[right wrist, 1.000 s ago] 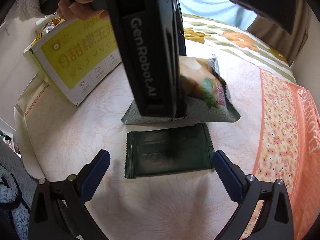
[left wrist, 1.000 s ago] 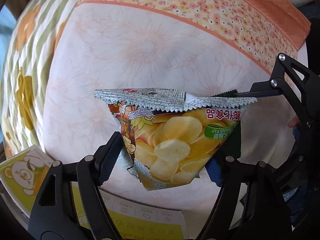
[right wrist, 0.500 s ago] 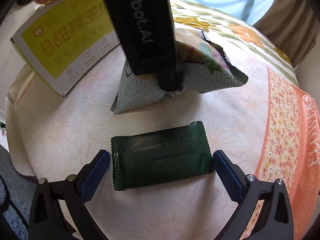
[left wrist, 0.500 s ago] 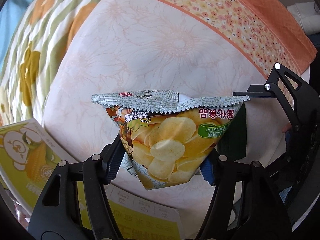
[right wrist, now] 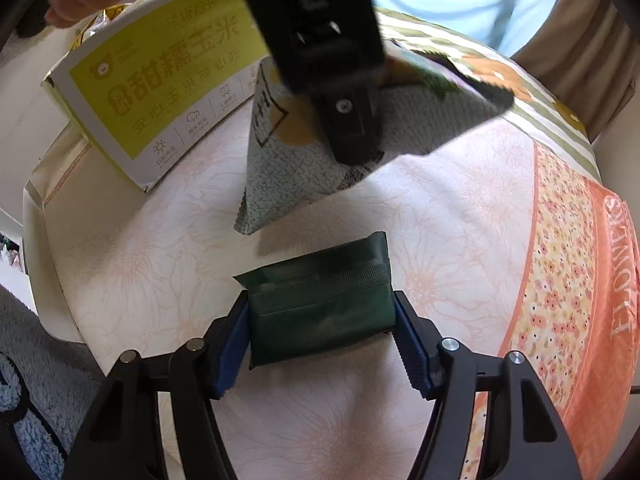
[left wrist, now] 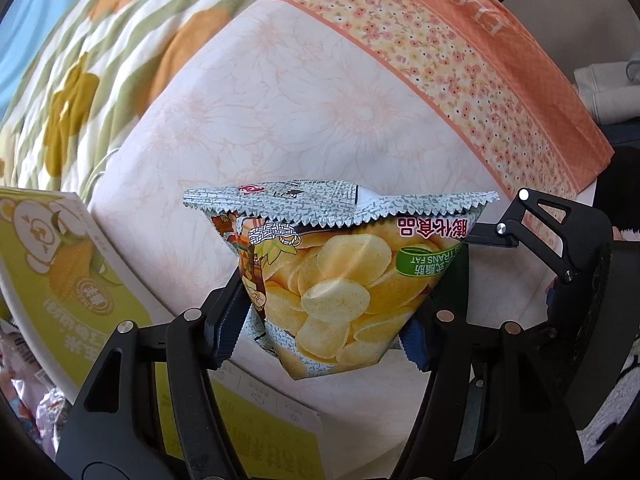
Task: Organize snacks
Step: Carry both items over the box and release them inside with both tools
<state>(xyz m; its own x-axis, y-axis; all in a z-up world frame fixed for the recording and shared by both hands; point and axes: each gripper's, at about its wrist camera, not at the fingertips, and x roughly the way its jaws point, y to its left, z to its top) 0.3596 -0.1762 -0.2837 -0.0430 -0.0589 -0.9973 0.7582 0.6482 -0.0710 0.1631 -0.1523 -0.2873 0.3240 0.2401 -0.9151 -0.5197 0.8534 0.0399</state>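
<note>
My left gripper (left wrist: pixel 320 340) is shut on a bag of potato chips (left wrist: pixel 336 280) and holds it above the flowered tablecloth. The same bag (right wrist: pixel 304 160) shows in the right wrist view, hanging under the left gripper's black body (right wrist: pixel 320 40). My right gripper (right wrist: pixel 322 336) is shut on a dark green snack packet (right wrist: pixel 320 304) that rests on the cloth; both blue pads press its short ends and it bulges upward.
A yellow-green and white corn carton (right wrist: pixel 160 92) stands at the table's left, also in the left wrist view (left wrist: pixel 60 280). Wrapped snacks (left wrist: pixel 24 400) lie inside it. The tablecloth's orange flowered border (right wrist: pixel 580 300) runs along the right edge.
My right gripper has closed from wide open onto the green packet, squeezing it. My left gripper has lifted the chip bag and carried it toward the carton.
</note>
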